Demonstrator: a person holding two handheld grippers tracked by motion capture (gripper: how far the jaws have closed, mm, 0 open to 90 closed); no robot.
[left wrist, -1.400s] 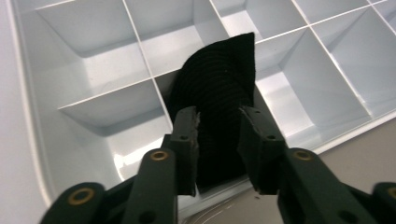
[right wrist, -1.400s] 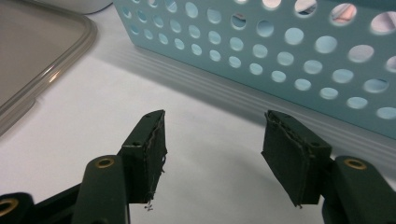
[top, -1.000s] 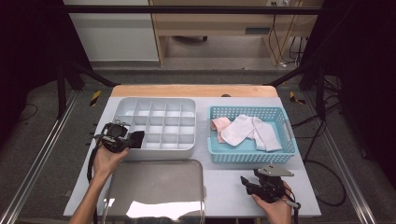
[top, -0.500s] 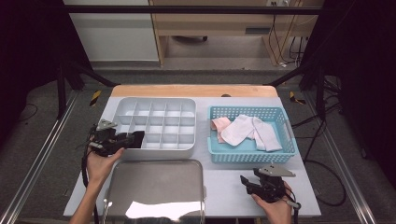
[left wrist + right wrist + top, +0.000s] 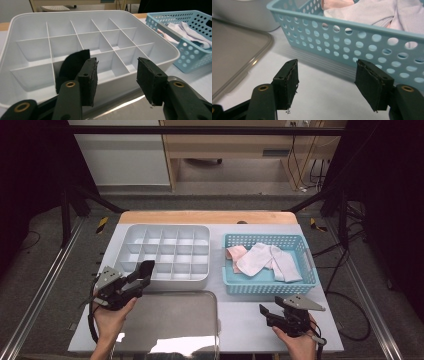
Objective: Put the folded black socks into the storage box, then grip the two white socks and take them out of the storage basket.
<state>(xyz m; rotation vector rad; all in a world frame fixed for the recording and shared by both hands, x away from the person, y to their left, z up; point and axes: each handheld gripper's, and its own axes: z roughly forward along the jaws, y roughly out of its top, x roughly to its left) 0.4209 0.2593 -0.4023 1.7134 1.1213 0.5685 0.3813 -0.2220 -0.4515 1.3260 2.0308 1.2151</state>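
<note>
A white divided tray (image 5: pixel 167 251) (image 5: pixel 105 37) sits at the table's middle left. A black piece of cloth (image 5: pixel 73 63) stands in one of its near compartments, just behind one pad. My left gripper (image 5: pixel 142 276) (image 5: pixel 117 80) is at the tray's near left corner. Its jaws have just been opening and nothing is pressed between them. A blue basket (image 5: pixel 270 282) (image 5: pixel 352 35) holds white cloths (image 5: pixel 265 260) and a pink one (image 5: pixel 234 253). My right gripper (image 5: pixel 267 312) (image 5: pixel 327 83) hovers over the table in front of the basket. Its jaws have just opened a little wider and hold nothing.
A translucent grey lid (image 5: pixel 170 322) (image 5: pixel 234 57) lies flat at the table's near edge, between my two hands. White tabletop (image 5: pixel 245 317) separates it from my right gripper. A wooden strip (image 5: pixel 205 216) runs along the far edge.
The left gripper drew back toward the near left and its jaws opened, leaving the black cloth in the tray. The right hand stayed put.
</note>
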